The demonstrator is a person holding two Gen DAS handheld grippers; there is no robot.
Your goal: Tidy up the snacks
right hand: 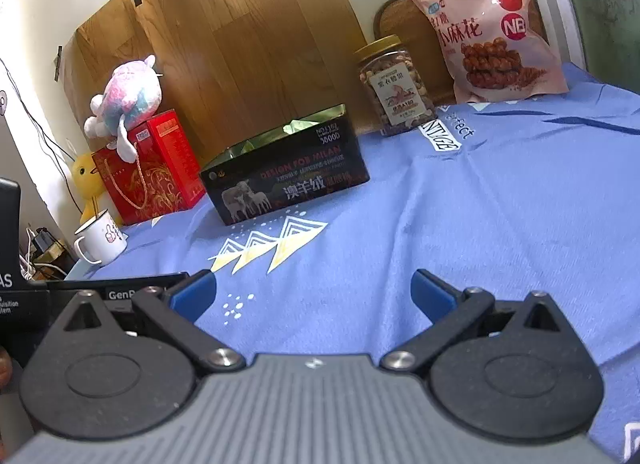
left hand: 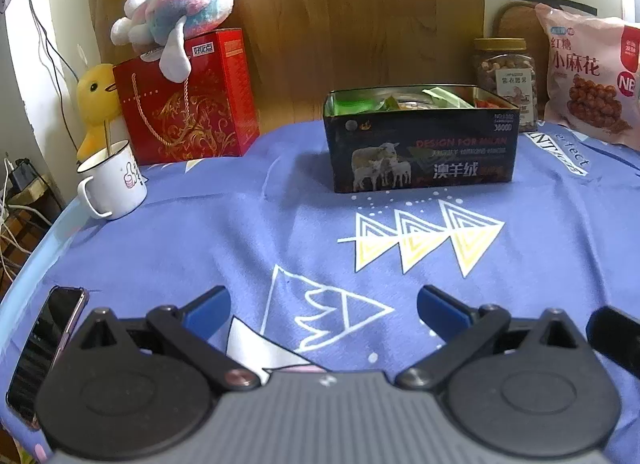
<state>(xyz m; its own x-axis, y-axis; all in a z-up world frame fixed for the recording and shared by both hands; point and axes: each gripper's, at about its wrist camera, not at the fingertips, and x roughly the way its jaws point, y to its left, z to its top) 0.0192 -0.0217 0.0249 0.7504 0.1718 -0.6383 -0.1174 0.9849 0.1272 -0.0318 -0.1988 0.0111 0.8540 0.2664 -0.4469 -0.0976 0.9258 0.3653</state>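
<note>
Two grippers are hovering low over a blue tablecloth [left hand: 224, 232] printed with white and yellow triangles, and both are gaping wide with nothing between their blue pads. At the far left a dark phone [left hand: 44, 348] is lying at the table edge beside the left gripper [left hand: 323, 304]. Behind it a white mug [left hand: 114, 184] with a thumbs-up drawing is standing in front of a yellow duck toy [left hand: 98, 100], next to a red gift box [left hand: 192, 100] with a pastel plush [left hand: 180, 8] sprawling on top. In the middle the open black tin [left hand: 420, 152] is sitting, reading "DESIGN FOR MILAN" and "澳羊绒" beside pictured sheep; green and orange snack packets [left hand: 400, 100] are showing inside, though their print is too small to read. Right of it a clear nut jar [right hand: 394, 84] with a gold lid is standing near the wooden backboard. Farthest right, a pink bag [right hand: 488, 32] marked "小麻花" and "NB" is leaning upright, well beyond the right gripper [right hand: 314, 290]
</note>
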